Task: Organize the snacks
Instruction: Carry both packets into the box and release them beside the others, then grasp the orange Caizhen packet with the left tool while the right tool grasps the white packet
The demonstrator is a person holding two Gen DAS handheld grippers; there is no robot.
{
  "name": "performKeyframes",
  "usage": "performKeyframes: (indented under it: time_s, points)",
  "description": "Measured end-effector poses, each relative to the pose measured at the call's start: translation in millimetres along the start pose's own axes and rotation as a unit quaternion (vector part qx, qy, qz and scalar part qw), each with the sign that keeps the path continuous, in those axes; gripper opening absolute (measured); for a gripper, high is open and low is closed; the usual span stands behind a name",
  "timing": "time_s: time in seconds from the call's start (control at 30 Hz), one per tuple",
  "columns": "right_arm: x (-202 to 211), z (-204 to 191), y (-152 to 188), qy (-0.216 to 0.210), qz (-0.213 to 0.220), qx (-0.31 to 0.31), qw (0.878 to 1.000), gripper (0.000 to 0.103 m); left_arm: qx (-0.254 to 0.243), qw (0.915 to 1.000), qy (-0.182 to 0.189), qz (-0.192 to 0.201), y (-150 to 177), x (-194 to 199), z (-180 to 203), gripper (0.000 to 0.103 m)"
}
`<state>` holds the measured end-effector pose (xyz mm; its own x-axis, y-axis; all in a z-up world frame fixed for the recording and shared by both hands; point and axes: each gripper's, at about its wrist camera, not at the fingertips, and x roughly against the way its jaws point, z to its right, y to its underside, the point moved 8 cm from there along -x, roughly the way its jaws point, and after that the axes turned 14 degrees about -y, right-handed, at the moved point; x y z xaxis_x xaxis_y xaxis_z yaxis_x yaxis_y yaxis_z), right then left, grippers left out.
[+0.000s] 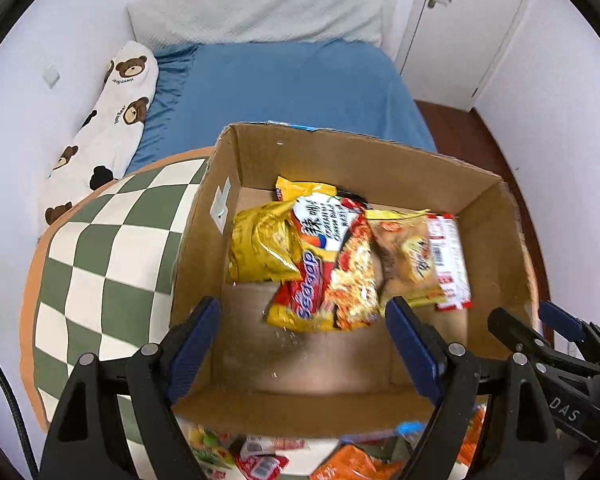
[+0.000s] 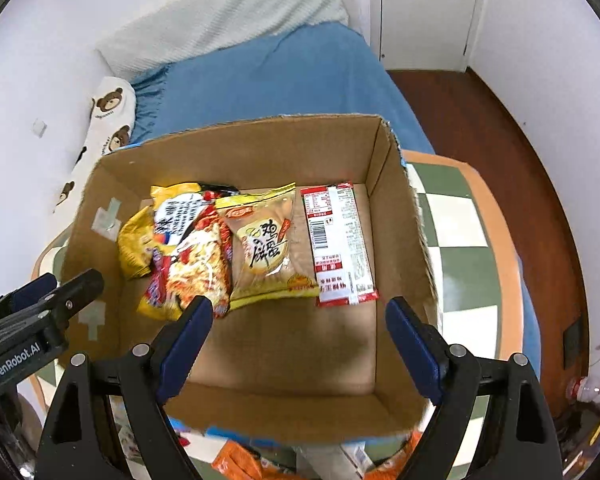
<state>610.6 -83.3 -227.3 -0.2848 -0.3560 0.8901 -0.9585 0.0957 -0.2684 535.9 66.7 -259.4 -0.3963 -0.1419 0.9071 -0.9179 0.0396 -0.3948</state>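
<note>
far left, against the wall: bear-print pillow, lying along the edge of the blue bed sheet. a grey-white pillow sits at the far end of the bed. a green and white checkered mat with an orange border lies on the bed, nearer than the bear-print pillow.

cardboard box stands open on the mat, its left wall over the checkered squares. snacks lie inside, in the far half of the box floor. left to right in the box: yellow packet against the left wall; red and yellow noodle packet overlapping it and partly on top; beige cracker packet touching the noodle packet's right edge; red and white packet flat, barcode side up, just beside the cracker packet. near half of the box floor bare cardboard.

left gripper hovers over the near-left part of the box, jaws spread wide, nothing between them. right gripper hovers over the near edge of the box, jaws likewise spread wide, holding nothing. each gripper shows at the side of the other's view.

near edge, below the box: loose snacks on the mat, orange and red wrappers, partly hidden by the box and the gripper bodies.

far right: white door and dark red-brown floor.
</note>
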Motion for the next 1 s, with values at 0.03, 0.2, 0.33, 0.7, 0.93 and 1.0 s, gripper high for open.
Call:
performKeyframes:
  time_s: [0.03, 0.2, 0.33, 0.7, 0.93, 1.0]
  points:
    - [8.0, -2.9, 4.4, -0.001, 0.007, 0.002, 1.000, 0.090, 0.000, 1.0000, 0.001, 0.006, 3.6, 6.1, -2.5, 0.084]
    - [37.6, -14.6, 20.0, -0.007, 0.032, 0.010, 0.999, 0.090, -0.001, 0.9990, -0.006, 0.044, 14.6, 40.1, -8.9, 0.084]
    - [61.5, -23.6, 30.2, -0.010, 0.051, 0.017, 0.998, 0.090, -0.002, 0.9977, -0.010, 0.068, 22.9, 66.7, -13.6, 0.084]
    - [113.3, -42.8, 68.7, -0.030, 0.082, 0.023, 0.996, 0.090, 0.000, 0.9971, 0.004, 0.076, 67.2, 104.8, -16.5, 0.084]
    - [93.2, -15.1, 123.7, -0.030, 0.031, -0.005, 0.999, 0.090, 0.021, 0.9982, 0.019, -0.052, 140.7, 51.4, -2.8, 0.084]
    - [77.9, 4.8, 145.5, -0.021, 0.004, -0.020, 1.000, 0.090, 0.036, 0.9898, 0.051, -0.129, 171.4, 22.0, 8.8, 0.084]
